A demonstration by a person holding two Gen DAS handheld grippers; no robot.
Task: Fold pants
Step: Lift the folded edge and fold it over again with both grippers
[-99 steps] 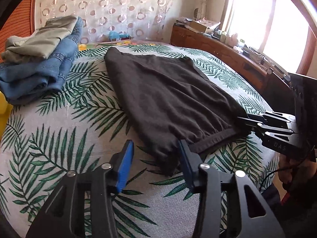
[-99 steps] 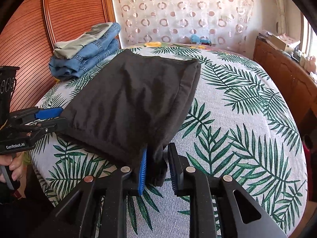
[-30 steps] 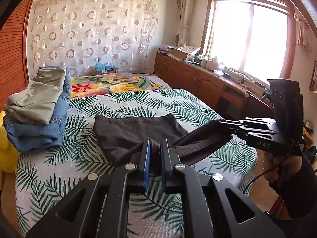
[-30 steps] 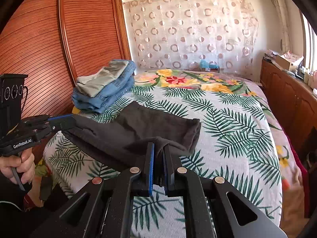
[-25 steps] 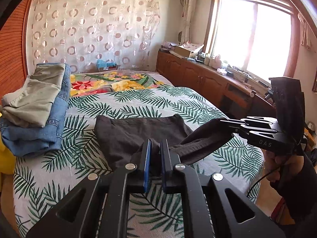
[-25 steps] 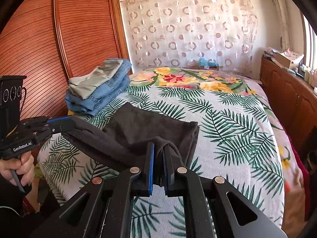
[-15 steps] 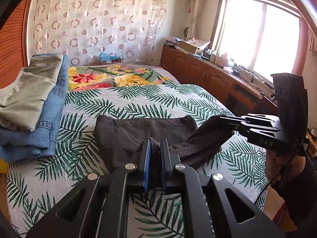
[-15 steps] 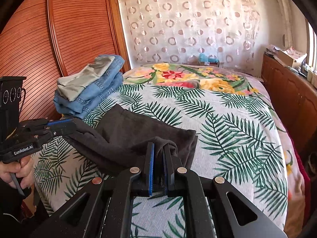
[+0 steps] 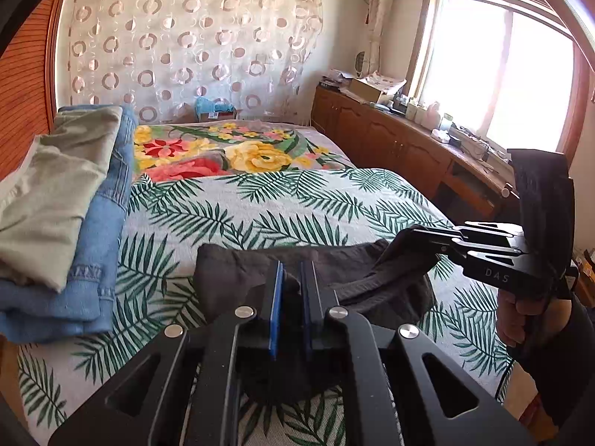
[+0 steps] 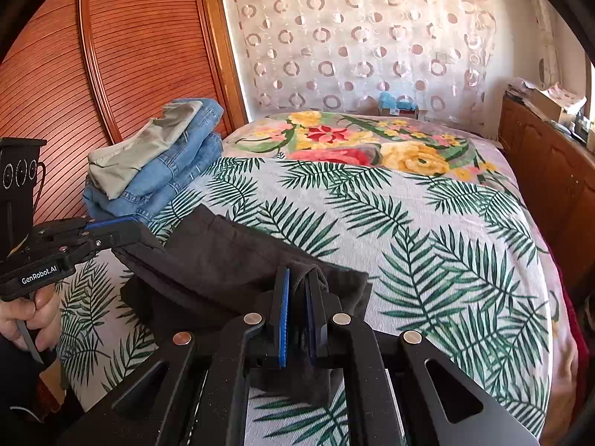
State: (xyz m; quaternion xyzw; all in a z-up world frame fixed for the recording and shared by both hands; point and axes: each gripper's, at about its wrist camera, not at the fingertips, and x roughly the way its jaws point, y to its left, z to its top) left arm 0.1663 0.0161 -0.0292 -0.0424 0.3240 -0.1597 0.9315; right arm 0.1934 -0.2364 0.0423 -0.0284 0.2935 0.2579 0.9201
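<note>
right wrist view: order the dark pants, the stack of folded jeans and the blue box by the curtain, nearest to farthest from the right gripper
1. dark pants: clamped in the right gripper, low centre.
2. stack of folded jeans: on the bed's left edge, by the wooden doors.
3. blue box: beyond the bed's far end, against the curtain.

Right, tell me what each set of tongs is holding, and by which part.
Both hold the dark pants: left tongs and right tongs each pinch a corner of the lifted edge.

A bed (image 10: 446, 223) under a palm-leaf cover carries dark pants (image 10: 223, 256) at its near edge, a folded stack of jeans (image 10: 174, 174) on the left, and a floral blanket (image 10: 353, 145) at the far end.
</note>
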